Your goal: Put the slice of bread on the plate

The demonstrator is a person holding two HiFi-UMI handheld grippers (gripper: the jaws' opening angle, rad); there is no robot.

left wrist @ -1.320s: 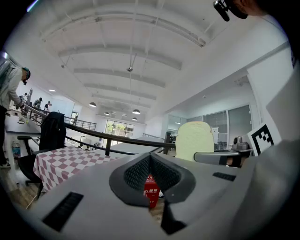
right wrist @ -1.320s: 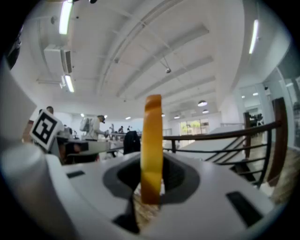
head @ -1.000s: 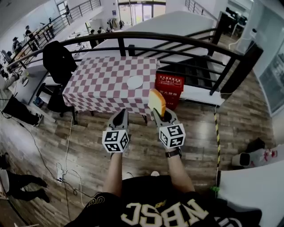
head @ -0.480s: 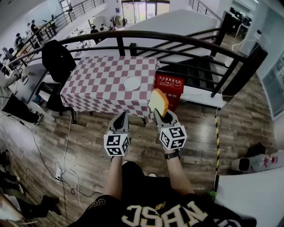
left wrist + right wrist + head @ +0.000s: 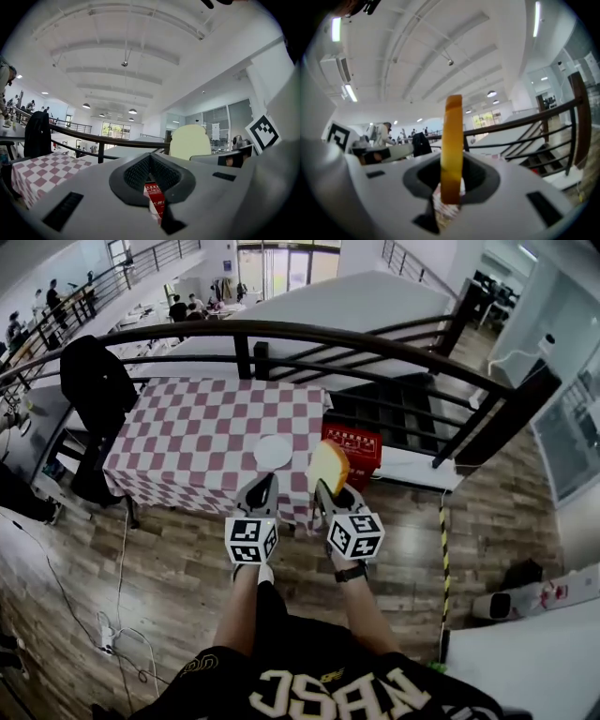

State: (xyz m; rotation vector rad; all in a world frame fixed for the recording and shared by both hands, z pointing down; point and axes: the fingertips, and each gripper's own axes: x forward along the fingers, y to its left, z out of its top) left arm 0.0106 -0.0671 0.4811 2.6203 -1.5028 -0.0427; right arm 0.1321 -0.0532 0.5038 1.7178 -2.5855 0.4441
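Observation:
A slice of bread (image 5: 328, 466) with a brown crust stands upright in my right gripper (image 5: 322, 489), which is shut on its lower edge. In the right gripper view the bread slice (image 5: 452, 150) shows edge-on between the jaws. The white plate (image 5: 273, 452) lies on the red-and-white checked table (image 5: 187, 423), near its front edge, just beyond both grippers. My left gripper (image 5: 263, 489) is level beside the right one, shut and holding nothing. The left gripper view shows the bread slice (image 5: 190, 140) off to the right and the table (image 5: 33, 171) at the left.
A red box (image 5: 353, 442) stands on the floor against the table's right end. A dark metal railing (image 5: 375, 334) runs behind the table, with stairs beyond. A black jacket hangs on a chair (image 5: 92, 381) at the table's left. Cables lie on the wooden floor (image 5: 122, 634).
Both grippers and the person have moved forward toward the table, so the plate now sits close in front of the gripper tips. The bread stays gripped on the right.

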